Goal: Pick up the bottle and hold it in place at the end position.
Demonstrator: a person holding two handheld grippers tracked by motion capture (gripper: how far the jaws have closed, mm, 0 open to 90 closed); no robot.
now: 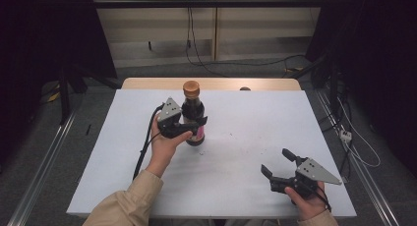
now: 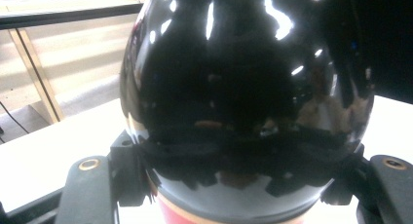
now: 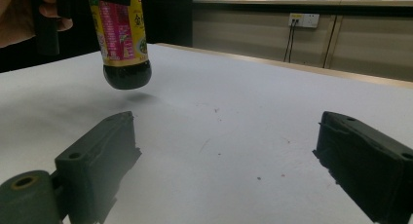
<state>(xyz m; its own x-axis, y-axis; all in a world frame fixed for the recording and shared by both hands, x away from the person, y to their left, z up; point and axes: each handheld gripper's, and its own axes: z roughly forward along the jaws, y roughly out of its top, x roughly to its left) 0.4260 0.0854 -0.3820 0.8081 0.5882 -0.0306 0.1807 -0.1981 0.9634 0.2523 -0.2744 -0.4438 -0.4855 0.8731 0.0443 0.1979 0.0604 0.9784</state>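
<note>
- surface: white top, wide, wooden strip along the far edge; a few small dark specks near the middle.
- person: beige sleeve comes in at lower left in the high view; left hand wraps the left tool from below; right hand at the lower right corner of the surface.
- bottle: dark glossy glass, dark liquid, brown cap on top, red/pink and yellow label on the lower body. Sits left of centre, toward the far half of the surface in the high view. In the right gripper view the bottom hangs clear of the surface, a soft shadow under it, so it is lifted, roughly upright, slight tilt.
- left claw: pinching the bottle across its body, at the bulge just above the label; one jaw each side, pads pressed on the glass. Left gripper view: glossy black bulge right in front of the lens, jaws hugging it left and right, red label edge at the bottom. Grey three-cornered plate on top, black cable trailing back toward the person.
- right claw: spread wide, nothing between the jaws; low over the surface near the front right, well apart from the bottle, pointing toward it. Right gripper view: both jaws apart with bare white surface between.
- specks: tiny dark marks on the surface between the bottle and the right claw; too small to tell what they are.
</note>
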